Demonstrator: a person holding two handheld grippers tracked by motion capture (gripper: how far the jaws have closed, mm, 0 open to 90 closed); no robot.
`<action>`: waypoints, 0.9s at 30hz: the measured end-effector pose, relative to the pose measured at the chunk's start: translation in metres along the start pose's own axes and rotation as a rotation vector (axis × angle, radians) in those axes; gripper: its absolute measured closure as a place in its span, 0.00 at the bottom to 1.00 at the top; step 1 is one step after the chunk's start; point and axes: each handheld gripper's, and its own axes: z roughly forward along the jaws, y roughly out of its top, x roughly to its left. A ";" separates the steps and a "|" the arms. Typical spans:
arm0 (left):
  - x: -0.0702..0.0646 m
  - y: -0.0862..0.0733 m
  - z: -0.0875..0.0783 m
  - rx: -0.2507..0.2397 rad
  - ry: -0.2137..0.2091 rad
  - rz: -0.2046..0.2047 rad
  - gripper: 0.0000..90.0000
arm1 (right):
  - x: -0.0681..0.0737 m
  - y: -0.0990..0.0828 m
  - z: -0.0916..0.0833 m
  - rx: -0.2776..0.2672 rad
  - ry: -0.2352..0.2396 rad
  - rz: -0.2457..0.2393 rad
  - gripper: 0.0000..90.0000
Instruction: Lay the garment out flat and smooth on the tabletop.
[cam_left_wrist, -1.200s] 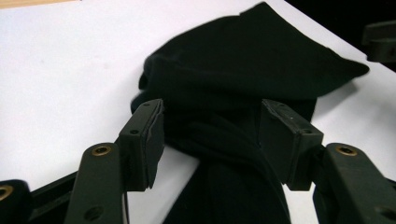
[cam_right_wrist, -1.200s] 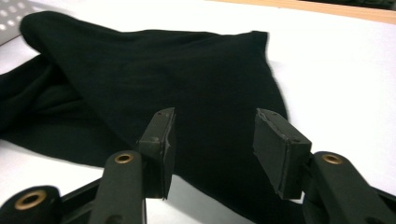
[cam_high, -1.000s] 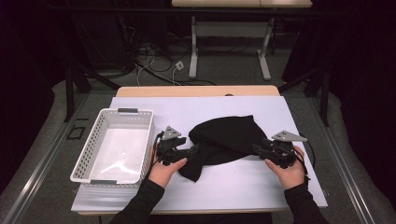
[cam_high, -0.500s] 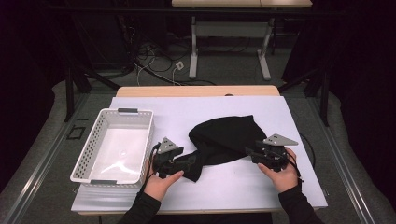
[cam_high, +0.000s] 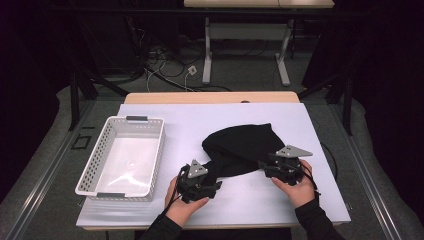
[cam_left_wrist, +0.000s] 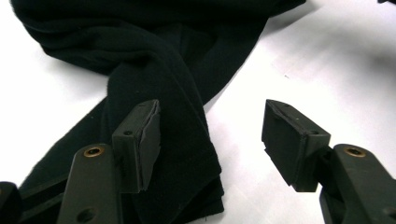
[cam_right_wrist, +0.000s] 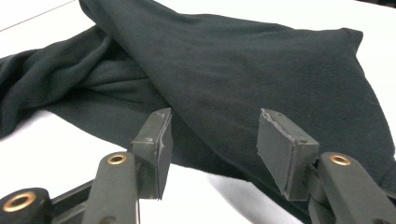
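High view: unlabelled black cloth between left hand-held gripper and right hand-held gripper, both spread.

The white basket stands on the bench's left, well apart from the black cloth. Bare bench lies between them, along the far edge and nearest the person.

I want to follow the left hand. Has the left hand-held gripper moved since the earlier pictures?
Yes. In the high view the left hand-held gripper has come toward the near table edge, farther from the white basket, which kept its place.
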 end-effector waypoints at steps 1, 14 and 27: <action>0.000 -0.001 0.002 0.011 0.004 -0.003 0.42 | 0.001 0.000 0.000 0.007 0.004 0.005 0.51; 0.012 -0.011 0.013 0.066 0.068 0.028 0.70 | 0.014 -0.002 0.009 0.029 0.049 -0.020 0.51; 0.025 0.004 -0.003 0.030 0.020 -0.037 0.95 | 0.019 -0.002 0.011 0.034 0.075 -0.029 0.51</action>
